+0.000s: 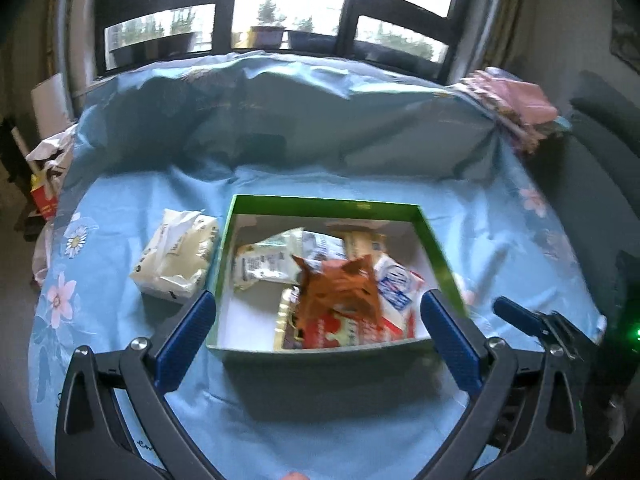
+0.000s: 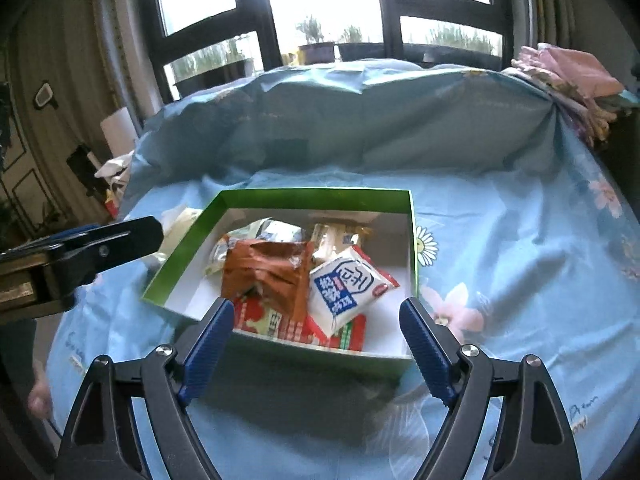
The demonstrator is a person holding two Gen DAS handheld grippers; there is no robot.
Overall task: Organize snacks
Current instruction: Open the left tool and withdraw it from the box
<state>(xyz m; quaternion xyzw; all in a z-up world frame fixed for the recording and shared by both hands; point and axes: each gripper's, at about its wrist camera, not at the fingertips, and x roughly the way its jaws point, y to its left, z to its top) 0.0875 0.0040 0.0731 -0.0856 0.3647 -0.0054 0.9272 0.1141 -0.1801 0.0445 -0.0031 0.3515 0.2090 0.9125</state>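
Right wrist: your right fingers (image 2: 318, 344) are spread, empty, the box (image 2: 280, 200) of snacks (image 2: 272, 276) just beyond; left fingers (image 1: 320, 336) likewise released before it.

box: green-walled open cardboard box (image 1: 438, 248) on the blue floral bedsheet (image 1: 360, 160), mid-bed, w/ raised sheet fold behind it
in box: orange crinkled foil snack bag (image 1: 340, 288) on top of pile; white-and-blue printed packet (image 2: 344, 288) just right of it, overlapping; red-and-white flat pack (image 2: 280, 324) under both, at near wall
outside: cream plastic snack bag (image 1: 176, 256) on sheet, just left of box
far right corner: pink folded cloth stack (image 2: 576, 76)
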